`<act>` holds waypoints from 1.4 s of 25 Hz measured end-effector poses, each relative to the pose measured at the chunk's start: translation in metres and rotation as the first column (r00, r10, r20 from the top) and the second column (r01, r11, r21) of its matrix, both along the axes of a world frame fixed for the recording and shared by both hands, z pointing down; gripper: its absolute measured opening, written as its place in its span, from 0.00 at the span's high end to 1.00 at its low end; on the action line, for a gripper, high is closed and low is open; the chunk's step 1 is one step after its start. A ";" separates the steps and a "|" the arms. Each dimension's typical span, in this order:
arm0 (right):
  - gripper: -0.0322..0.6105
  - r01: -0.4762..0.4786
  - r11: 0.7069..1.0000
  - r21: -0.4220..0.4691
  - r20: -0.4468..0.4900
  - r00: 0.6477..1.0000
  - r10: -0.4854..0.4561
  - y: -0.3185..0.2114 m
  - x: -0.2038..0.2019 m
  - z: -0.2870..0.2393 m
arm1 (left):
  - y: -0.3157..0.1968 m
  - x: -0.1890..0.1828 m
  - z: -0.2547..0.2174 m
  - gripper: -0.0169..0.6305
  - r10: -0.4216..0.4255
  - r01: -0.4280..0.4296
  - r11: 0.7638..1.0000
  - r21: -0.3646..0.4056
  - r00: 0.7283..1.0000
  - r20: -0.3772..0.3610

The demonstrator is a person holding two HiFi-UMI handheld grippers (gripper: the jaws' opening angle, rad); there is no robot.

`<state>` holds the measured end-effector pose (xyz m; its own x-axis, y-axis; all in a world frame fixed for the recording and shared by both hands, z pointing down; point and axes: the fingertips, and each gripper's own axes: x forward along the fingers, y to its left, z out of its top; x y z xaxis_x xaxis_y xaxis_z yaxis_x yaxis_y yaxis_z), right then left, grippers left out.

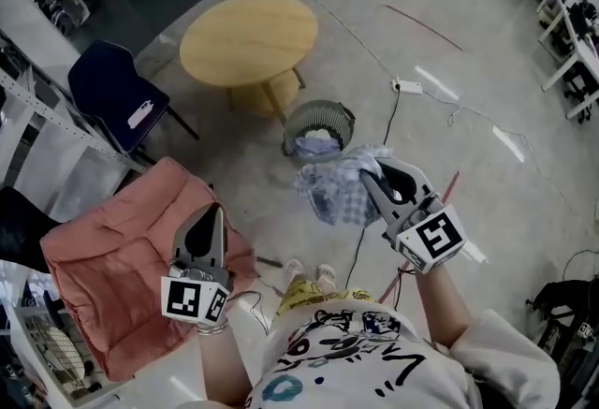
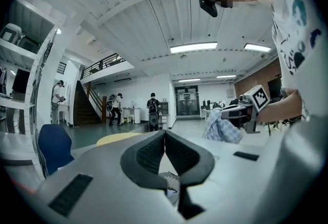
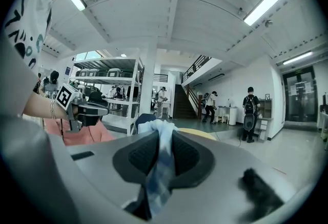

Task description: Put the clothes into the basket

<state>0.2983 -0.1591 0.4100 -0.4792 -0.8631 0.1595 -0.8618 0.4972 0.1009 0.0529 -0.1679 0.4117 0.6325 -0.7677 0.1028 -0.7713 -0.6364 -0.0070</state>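
We are pinching a blue-checked garment (image 3: 157, 169) between the pressed-together jaws of our right gripper (image 3: 164, 135). Our left gripper (image 3: 97, 110) is hovering at the left, above pink fabric (image 3: 82, 137) and before a shelving rack (image 3: 128, 89).

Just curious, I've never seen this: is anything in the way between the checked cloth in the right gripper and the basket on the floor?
Nothing visible does. The checked cloth, clamped in the right gripper, hangs just short of the basket, whose open top holds only other clothes.
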 end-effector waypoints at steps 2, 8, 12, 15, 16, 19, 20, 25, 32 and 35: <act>0.84 -0.021 1.000 -0.008 0.004 1.000 0.021 -0.023 0.008 -0.001 | -0.026 0.008 -0.002 0.95 0.018 -0.018 1.000 -0.006 1.000 0.001; 0.84 -0.066 0.998 -0.024 0.019 0.998 0.066 -0.077 0.034 -0.008 | -0.093 0.033 -0.002 0.95 0.070 -0.069 0.997 -0.030 0.997 0.025; 0.84 -0.089 0.996 -0.031 0.025 0.996 0.090 -0.113 0.052 0.004 | -0.144 0.059 0.013 0.95 0.112 -0.111 0.993 -0.050 0.994 0.006; 0.84 -0.132 0.990 -0.050 0.037 0.990 0.133 -0.141 0.058 0.013 | -0.181 0.068 0.013 0.95 0.133 -0.135 0.989 -0.067 0.991 -0.033; 0.84 -0.146 0.988 -0.057 0.040 0.988 0.148 -0.150 0.060 0.014 | -0.193 0.071 0.012 0.95 0.145 -0.147 0.987 -0.071 0.989 -0.042; 0.84 -0.184 0.979 -0.085 0.045 0.981 0.188 -0.178 0.066 0.024 | -0.225 0.080 0.018 0.95 0.183 -0.187 0.978 -0.097 0.982 -0.045; 0.84 -0.195 0.976 -0.097 0.044 0.979 0.200 -0.188 0.068 0.029 | -0.236 0.083 0.022 0.95 0.195 -0.199 0.974 -0.112 0.980 -0.046; 0.84 -0.235 0.962 -0.139 0.029 0.970 0.241 -0.226 0.076 0.047 | -0.278 0.096 0.039 0.95 0.232 -0.235 0.962 -0.137 0.972 -0.039; 0.84 -0.229 0.958 -0.170 0.004 0.972 0.233 -0.269 0.086 0.060 | -0.327 0.105 0.056 0.95 0.240 -0.239 0.958 -0.161 0.971 -0.013; 0.84 -0.211 0.958 -0.194 -0.008 0.977 0.214 -0.293 0.094 0.071 | -0.345 0.114 0.070 0.95 0.232 -0.230 0.957 -0.180 0.973 -0.009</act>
<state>0.3926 -0.4520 0.4809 -0.2911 -0.8989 0.3276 -0.9503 0.3111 0.0091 0.1667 -0.5125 0.4815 0.7881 -0.5696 0.2334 -0.6040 -0.7887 0.1149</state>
